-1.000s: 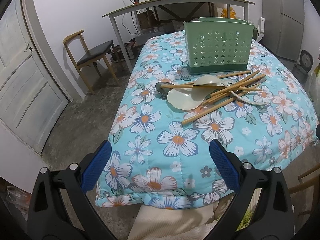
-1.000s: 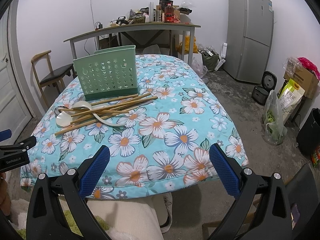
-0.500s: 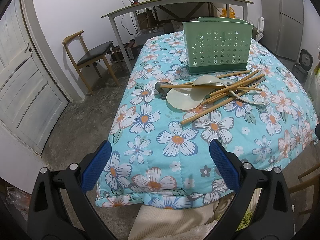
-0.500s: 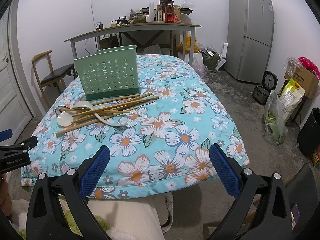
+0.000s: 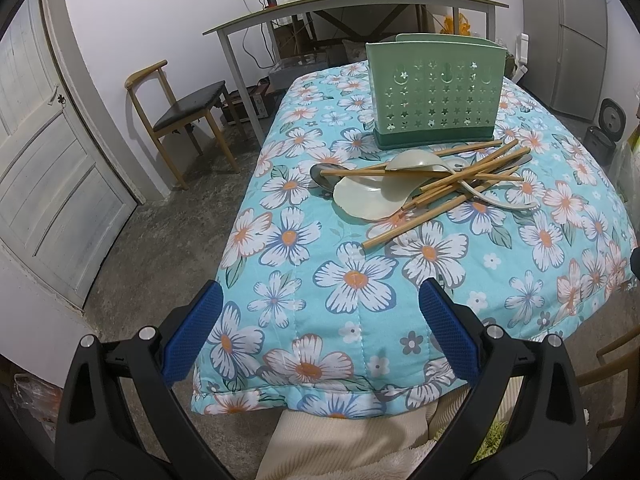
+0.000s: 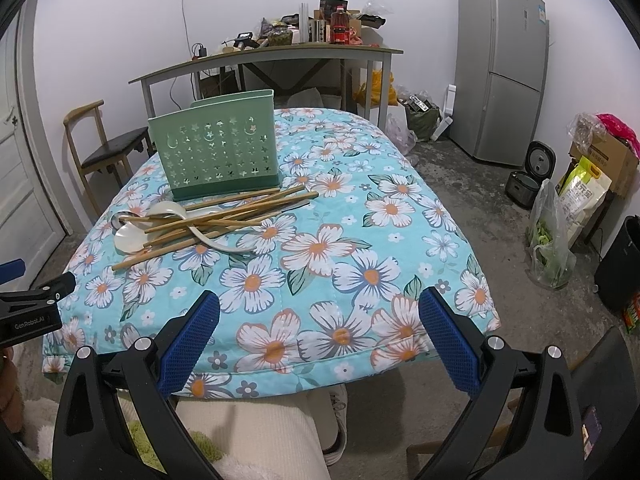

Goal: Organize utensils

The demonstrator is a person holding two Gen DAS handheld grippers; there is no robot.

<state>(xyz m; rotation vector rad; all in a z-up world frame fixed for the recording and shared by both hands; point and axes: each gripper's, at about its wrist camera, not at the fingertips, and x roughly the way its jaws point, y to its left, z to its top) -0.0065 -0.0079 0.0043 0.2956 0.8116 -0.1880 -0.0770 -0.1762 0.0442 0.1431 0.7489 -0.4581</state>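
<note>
We are at the very start of sorting: nothing is picked up yet. Our left gripper (image 5: pixel 318 326) and right gripper (image 6: pixel 318 338) both hang at the near edge of the counter (image 6: pixel 360 280), which is covered by a blue flowered quilt, and each has its blue pads spread wide with nothing between them. The utensils lie in one tangled heap toward the far left of the counter: a bundle of wooden chopsticks (image 6: pixel 224 220) crossing over pale spoons (image 5: pixel 372 198), with a darker metal spoon (image 5: pixel 322 176) partly under them at the left end. Just behind the heap, nearly touching it, stands the green holder (image 5: pixel 434 100), upright, its front wall pierced with star-shaped holes. We judge the next move is to reach forward with one gripper, most likely the left since the heap sits closer to that side, and pinch a single piece free; the loose chopstick (image 5: pixel 404 226) lying nearest us looks the easiest to lift without dragging the rest. Much is hard to tell: the inside of the holder is hidden, so we cannot say whether it has compartments or already holds anything, and the overlap makes the number of spoons and chopsticks uncertain. The person's legs show below the counter edge.
</note>
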